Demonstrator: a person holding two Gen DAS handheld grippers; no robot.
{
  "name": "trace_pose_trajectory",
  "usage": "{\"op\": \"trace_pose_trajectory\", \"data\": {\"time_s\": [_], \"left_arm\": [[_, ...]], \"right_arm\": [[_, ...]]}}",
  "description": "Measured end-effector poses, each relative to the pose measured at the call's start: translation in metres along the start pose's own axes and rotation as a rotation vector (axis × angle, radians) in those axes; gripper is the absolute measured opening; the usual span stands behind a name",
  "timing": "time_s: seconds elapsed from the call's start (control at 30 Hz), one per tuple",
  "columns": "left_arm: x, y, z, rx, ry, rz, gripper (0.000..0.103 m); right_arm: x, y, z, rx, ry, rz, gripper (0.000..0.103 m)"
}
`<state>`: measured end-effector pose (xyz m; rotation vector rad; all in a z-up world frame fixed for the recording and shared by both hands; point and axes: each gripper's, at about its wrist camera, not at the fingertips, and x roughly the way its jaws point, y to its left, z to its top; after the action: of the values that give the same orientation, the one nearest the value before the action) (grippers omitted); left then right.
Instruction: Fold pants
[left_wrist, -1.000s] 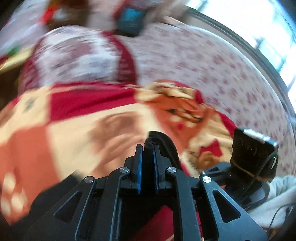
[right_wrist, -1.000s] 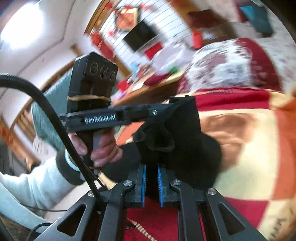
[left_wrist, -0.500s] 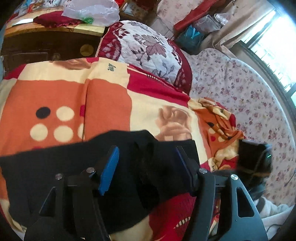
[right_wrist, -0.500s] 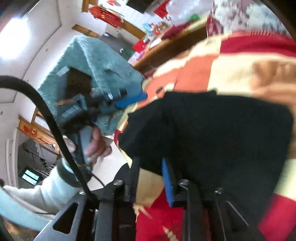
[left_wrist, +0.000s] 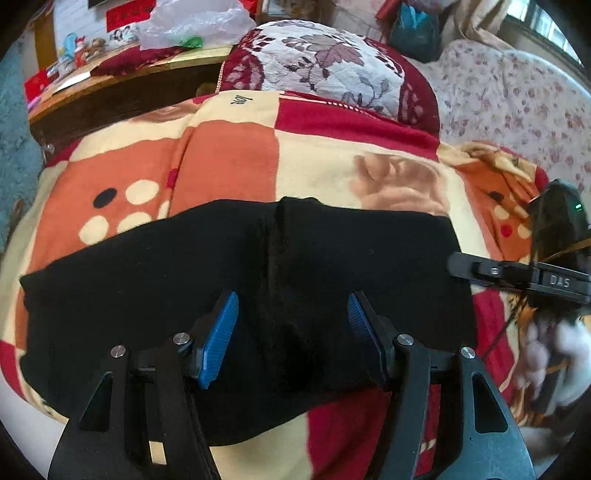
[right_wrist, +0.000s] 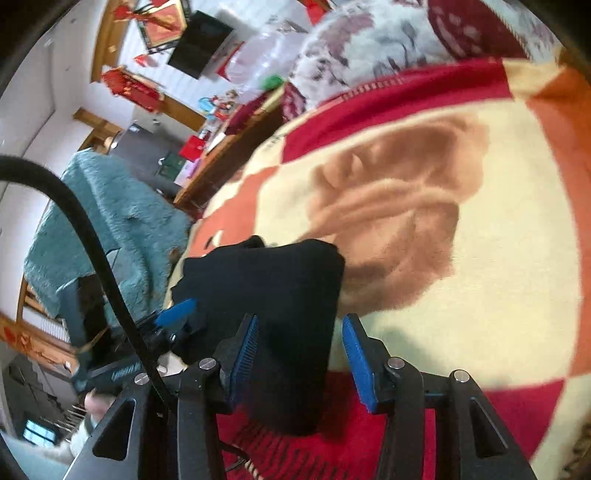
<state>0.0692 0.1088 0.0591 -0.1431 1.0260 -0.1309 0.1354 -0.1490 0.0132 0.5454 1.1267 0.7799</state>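
The black pants (left_wrist: 177, 280) lie folded in a wide band across the patchwork blanket (left_wrist: 229, 162), with a ridge of cloth down the middle. My left gripper (left_wrist: 291, 325) hangs over that ridge, open, its blue pads (left_wrist: 221, 332) well apart from the cloth. In the right wrist view the pants' end (right_wrist: 280, 284) lies between the jaws of my right gripper (right_wrist: 301, 350). Those jaws are opening and the right pad stands clear of the fabric. My right gripper (left_wrist: 517, 277) shows at the pants' right end, and my left gripper (right_wrist: 173, 314) at the left edge.
A floral red-edged pillow (left_wrist: 325, 62) lies beyond the blanket. A wooden table (left_wrist: 110, 85) carries a plastic bag (left_wrist: 192, 22) and small items. A teal fluffy cloth (right_wrist: 110, 214) hangs at the left; a flowered sheet (left_wrist: 517, 92) covers the right side.
Both grippers, shut on the black pants a second ago, have come down toward the blanket and opened. The pants now lie flat on the blanket.
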Motion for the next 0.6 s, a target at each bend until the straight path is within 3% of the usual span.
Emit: {"op": "trace_pose_trajectory", "data": {"time_s": [0.07, 0.17, 0.23, 0.3, 0.4, 0.47, 0.53, 0.6], "left_arm": [[0.004, 0.003, 0.000, -0.039, 0.018, -0.029, 0.037], [0.002, 0.006, 0.000, -0.064, 0.044, -0.033, 0.016], [-0.004, 0.004, -0.004, -0.074, 0.055, -0.066, 0.016], [-0.007, -0.001, -0.008, -0.055, 0.039, -0.031, 0.016], [0.004, 0.001, -0.011, -0.082, 0.041, -0.012, 0.016], [0.004, 0.003, -0.011, -0.102, 0.034, -0.020, 0.016], [-0.001, 0.002, -0.012, -0.095, 0.026, -0.019, 0.016], [-0.008, 0.004, -0.013, -0.094, 0.023, -0.001, 0.016]], "right_arm": [[0.005, 0.001, 0.001, 0.000, -0.017, 0.045, 0.030], [0.002, 0.019, 0.002, -0.124, 0.000, -0.043, 0.022], [-0.008, 0.026, 0.000, -0.167, -0.002, -0.099, 0.020], [-0.019, 0.027, -0.003, -0.188, -0.029, -0.137, 0.020], [-0.004, 0.015, -0.002, -0.151, -0.006, -0.188, 0.021], [0.005, 0.011, 0.001, -0.132, -0.013, -0.210, 0.026], [-0.003, 0.010, 0.001, -0.113, -0.012, -0.246, 0.045], [-0.018, 0.016, 0.001, -0.126, -0.033, -0.270, 0.045]]}}
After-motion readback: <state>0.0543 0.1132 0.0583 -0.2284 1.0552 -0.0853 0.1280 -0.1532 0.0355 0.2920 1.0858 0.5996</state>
